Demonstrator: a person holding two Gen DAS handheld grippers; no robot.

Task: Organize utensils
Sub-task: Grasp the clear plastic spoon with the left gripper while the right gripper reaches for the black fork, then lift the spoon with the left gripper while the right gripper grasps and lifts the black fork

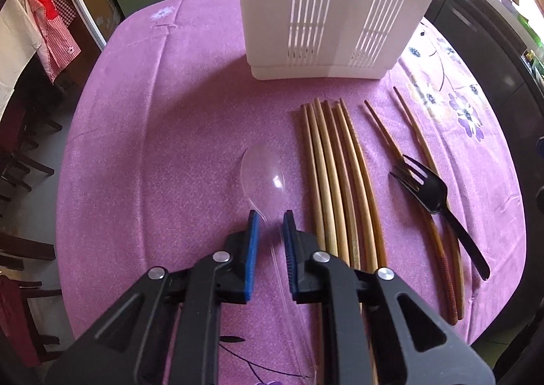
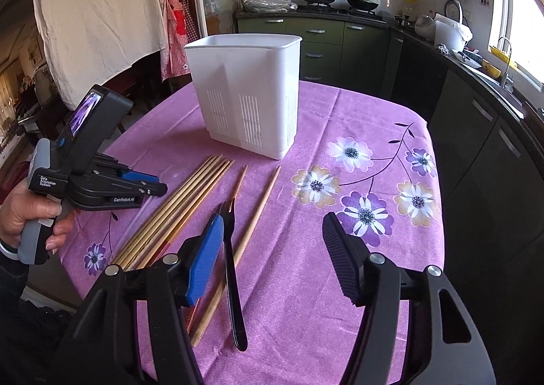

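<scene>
A clear plastic spoon (image 1: 263, 174) lies on the purple tablecloth (image 1: 153, 147). My left gripper (image 1: 271, 215) is low over it, its blue pads on either side of the spoon's handle with a small gap, not closed. Right of it lie several light wooden chopsticks (image 1: 336, 181), two darker chopsticks (image 1: 408, 160) and a black plastic fork (image 1: 438, 205). A white slotted utensil holder (image 1: 333, 11) stands behind. My right gripper (image 2: 272, 232) is wide open and empty above the table, its left pad by the fork (image 2: 231, 269). The left gripper (image 2: 149, 186) shows in the right wrist view.
The holder (image 2: 248, 92) stands near the table's far side; its top is open. The tablecloth (image 2: 340, 266) has flower prints on the right. Dark kitchen cabinets (image 2: 476, 133) run close along the table's right edge. Chairs (image 1: 20, 164) stand to the left.
</scene>
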